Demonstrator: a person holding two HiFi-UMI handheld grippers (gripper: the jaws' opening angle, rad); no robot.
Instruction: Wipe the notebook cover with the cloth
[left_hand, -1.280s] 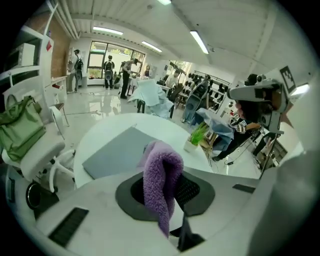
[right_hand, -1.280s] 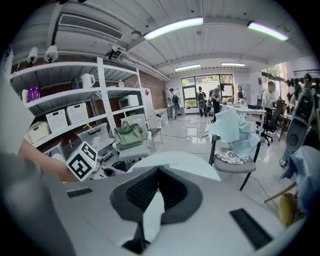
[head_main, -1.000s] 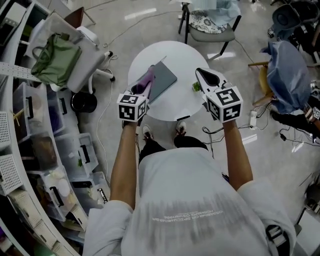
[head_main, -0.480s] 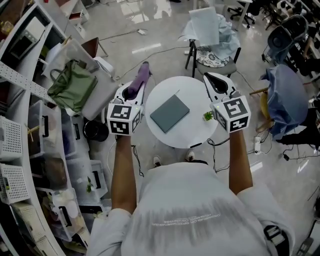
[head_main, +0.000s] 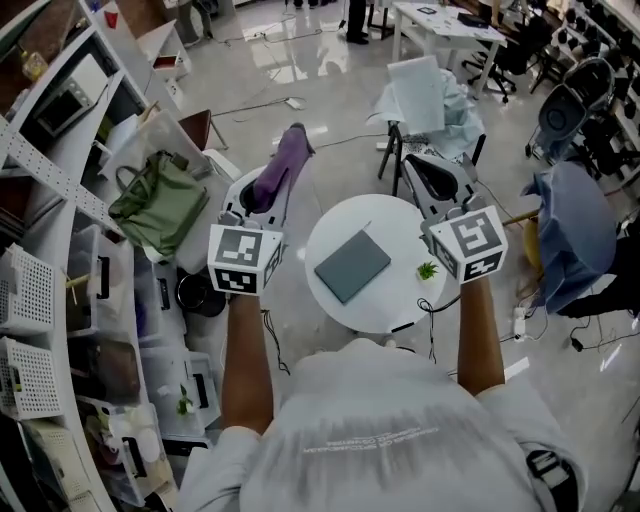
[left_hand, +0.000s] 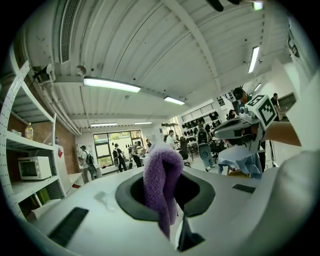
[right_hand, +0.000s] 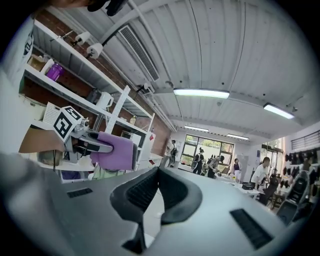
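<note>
Round white desk (head_main: 395, 225) sits centre, and the flat grey rectangular notebook (head_main: 352, 265) lies on its middle, nothing touching it. Left of the desk, the left gripper (head_main: 270, 190) is clamped on the fluffy purple cloth (head_main: 283, 160), well apart from the notebook. On the right, the right gripper (head_main: 432, 172) hangs with jaws together, empty. A tiny green plant (head_main: 428, 270) stands just right of the notebook.

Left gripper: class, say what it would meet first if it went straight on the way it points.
Nothing near, it seems. The left gripper, shut on the purple cloth, points out into open room; only distant people stand that way. The notebook lies off to its right, out of line.
</note>
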